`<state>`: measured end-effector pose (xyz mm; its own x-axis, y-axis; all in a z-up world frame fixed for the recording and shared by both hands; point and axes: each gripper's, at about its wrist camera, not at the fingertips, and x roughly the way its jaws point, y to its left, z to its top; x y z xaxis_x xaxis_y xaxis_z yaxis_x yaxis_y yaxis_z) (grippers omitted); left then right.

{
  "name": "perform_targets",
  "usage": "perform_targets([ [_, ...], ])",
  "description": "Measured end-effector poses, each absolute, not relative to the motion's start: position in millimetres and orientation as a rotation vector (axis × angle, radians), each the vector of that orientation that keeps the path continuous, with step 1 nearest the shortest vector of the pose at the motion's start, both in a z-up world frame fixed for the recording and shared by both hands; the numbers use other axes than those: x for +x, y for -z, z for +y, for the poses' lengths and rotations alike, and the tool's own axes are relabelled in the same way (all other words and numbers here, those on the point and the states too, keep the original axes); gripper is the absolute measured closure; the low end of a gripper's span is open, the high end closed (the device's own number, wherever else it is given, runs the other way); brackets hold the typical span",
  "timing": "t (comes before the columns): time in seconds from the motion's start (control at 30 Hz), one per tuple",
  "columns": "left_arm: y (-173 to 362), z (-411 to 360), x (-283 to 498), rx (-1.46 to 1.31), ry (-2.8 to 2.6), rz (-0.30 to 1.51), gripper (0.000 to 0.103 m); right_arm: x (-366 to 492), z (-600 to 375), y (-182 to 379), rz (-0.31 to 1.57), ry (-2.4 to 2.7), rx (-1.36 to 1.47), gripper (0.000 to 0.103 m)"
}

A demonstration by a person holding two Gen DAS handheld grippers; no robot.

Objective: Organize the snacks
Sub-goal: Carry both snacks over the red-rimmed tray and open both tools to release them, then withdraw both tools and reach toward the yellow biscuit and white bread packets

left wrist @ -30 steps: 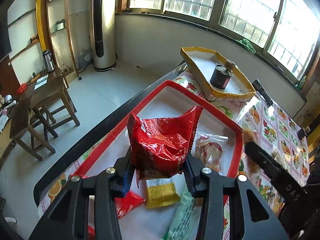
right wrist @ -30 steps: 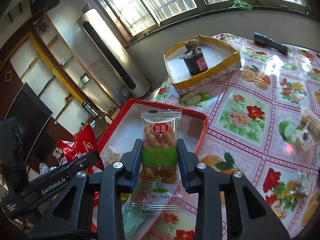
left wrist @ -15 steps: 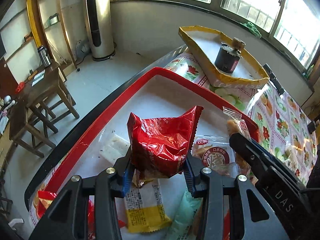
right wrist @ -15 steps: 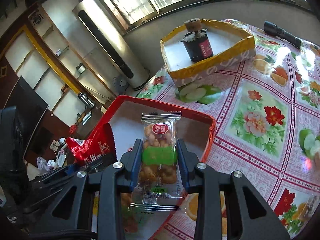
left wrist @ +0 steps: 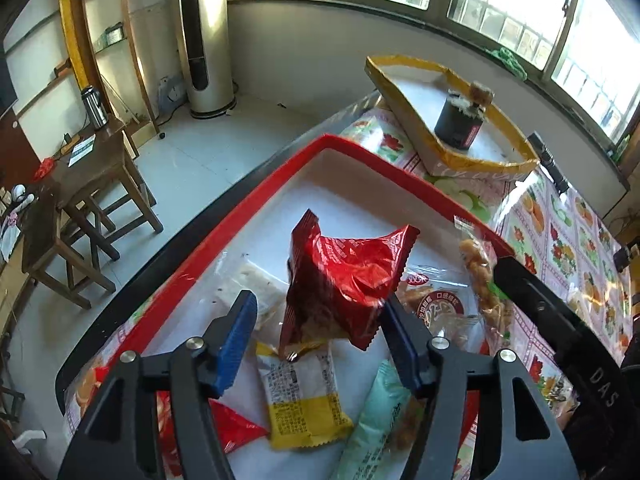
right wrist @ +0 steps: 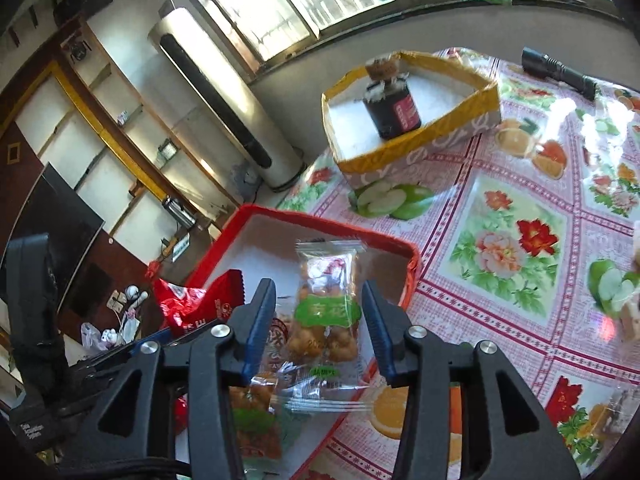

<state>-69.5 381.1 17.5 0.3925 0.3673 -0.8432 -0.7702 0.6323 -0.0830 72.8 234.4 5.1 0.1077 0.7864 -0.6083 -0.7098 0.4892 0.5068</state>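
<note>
A crinkled red snack bag (left wrist: pixel 344 284) stands between the fingers of my left gripper (left wrist: pixel 318 316), above the red-rimmed tray (left wrist: pixel 360 152). The jaws are opening; the left pad is clear of the bag. In the right wrist view, a clear packet of fried snacks with a green label (right wrist: pixel 326 308) hangs tilted between the fingers of my right gripper (right wrist: pixel 318 300). Those jaws are opening too, with a gap on each side. It is over the tray's (right wrist: pixel 320 220) near corner. The red bag (right wrist: pixel 192 300) shows there on the left.
In the tray lie a yellow-and-white packet (left wrist: pixel 304 396), a pale green packet (left wrist: pixel 380 420) and a clear round-label packet (left wrist: pixel 436 304). A yellow-rimmed box (right wrist: pixel 420 148) holding a dark jar (right wrist: pixel 394 116) stands behind. A black flashlight (right wrist: pixel 560 68) and loose snacks (right wrist: pixel 600 412) lie on the flowered tablecloth.
Both grippers' jaws have parted from their packets. The red bag has slumped toward the right finger and the clear packet has tilted. Both grippers came lower over the tray.
</note>
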Motion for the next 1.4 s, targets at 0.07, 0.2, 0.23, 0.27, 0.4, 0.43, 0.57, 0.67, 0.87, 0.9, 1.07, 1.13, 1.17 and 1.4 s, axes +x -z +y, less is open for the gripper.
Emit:
perform_targets([
  [0.07,-24,378,-73,-0.512,-0.763,0.892,0.039,72,227,-10,0.953,-1.100,0.110,0.056],
  [0.2,-34,365,-75,-0.503,-0.745,0.872,0.038,71,196,-19,0.933,-1.082,0.149,0.056],
  [0.23,-37,360,-75,-0.499,-0.734,0.869,0.038,70,189,-20,0.932,-1.074,0.159,0.056],
  [0.27,-39,355,-76,-0.497,-0.723,0.864,0.038,70,179,-21,0.931,-1.065,0.171,0.056],
  [0.4,-44,327,-71,-0.479,-0.658,0.854,0.035,71,123,-20,0.922,-0.993,0.228,0.055],
  [0.43,-45,318,-69,-0.470,-0.641,0.856,0.035,72,112,-19,0.920,-0.972,0.234,0.055],
  [0.57,-40,283,-58,-0.435,-0.561,0.885,0.035,75,57,-12,0.927,-0.878,0.260,0.054],
  [0.67,-33,261,-50,-0.410,-0.515,0.917,0.034,76,24,-8,0.923,-0.826,0.274,0.054],
  [0.87,-19,223,-39,-0.384,-0.455,0.975,0.034,78,-33,-2,0.914,-0.734,0.310,0.054],
  [0.9,-18,219,-40,-0.382,-0.451,0.982,0.034,77,-44,-1,0.911,-0.717,0.312,0.053],
  [1.07,-4,203,-30,-0.417,-0.437,1.038,0.034,72,-73,4,0.891,-0.625,0.283,0.050],
  [1.13,4,198,-24,-0.434,-0.441,1.062,0.034,73,-81,7,0.890,-0.586,0.266,0.050],
  [1.17,8,197,-22,-0.446,-0.444,1.073,0.034,74,-84,9,0.892,-0.561,0.255,0.049],
  [1.4,39,200,-17,-0.681,-0.482,1.134,0.035,86,-87,25,0.901,-0.429,0.132,0.044],
])
